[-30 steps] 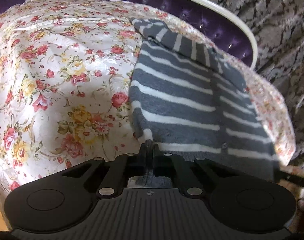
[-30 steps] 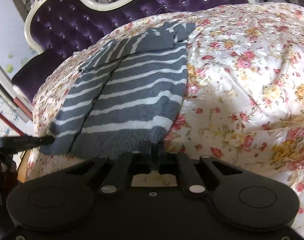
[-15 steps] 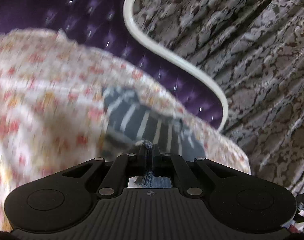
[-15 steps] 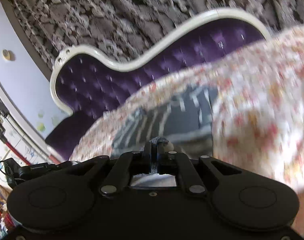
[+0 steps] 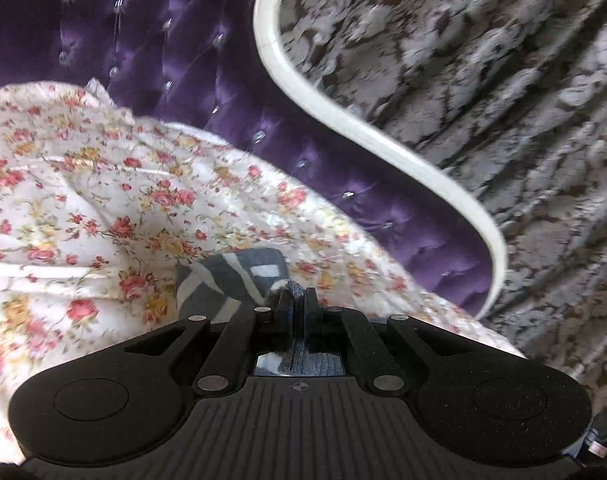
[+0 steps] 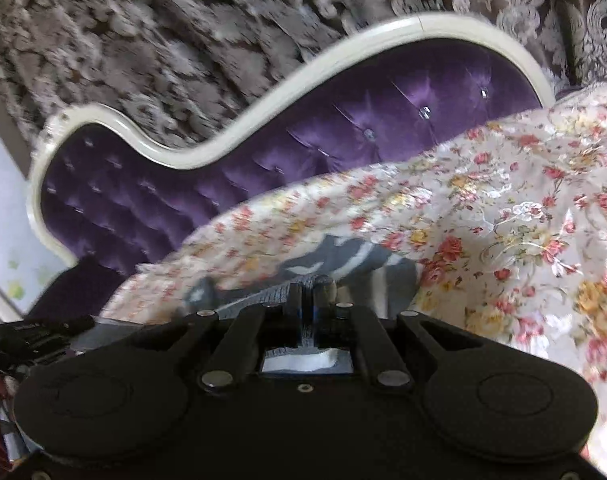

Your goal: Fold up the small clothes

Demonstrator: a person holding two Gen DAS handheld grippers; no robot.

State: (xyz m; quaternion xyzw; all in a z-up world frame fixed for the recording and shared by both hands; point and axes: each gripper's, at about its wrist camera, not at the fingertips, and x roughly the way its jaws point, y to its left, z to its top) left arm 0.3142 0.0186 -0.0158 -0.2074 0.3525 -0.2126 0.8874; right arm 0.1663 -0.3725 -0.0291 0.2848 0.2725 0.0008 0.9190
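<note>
Left wrist view: the left gripper [image 5: 294, 306] has its jaws pinching the grey striped garment [image 5: 231, 280], which lies on the floral bedspread [image 5: 103, 200]; purple tufted headboard [image 5: 175, 52] at 12 o'clock.

Right wrist view: the right gripper [image 6: 306, 298] jaws pinch the same garment [image 6: 343, 258], headboard [image 6: 343, 128] at 11 o'clock.

Both wrist views low, close over floral cover [image 5: 103, 200], facing purple headboard [image 6: 343, 128]; shared.

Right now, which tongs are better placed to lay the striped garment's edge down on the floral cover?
Neither clearly: left tongs and right tongs are both shut on the striped garment, low over the floral cover. They should probably lower together.
</note>
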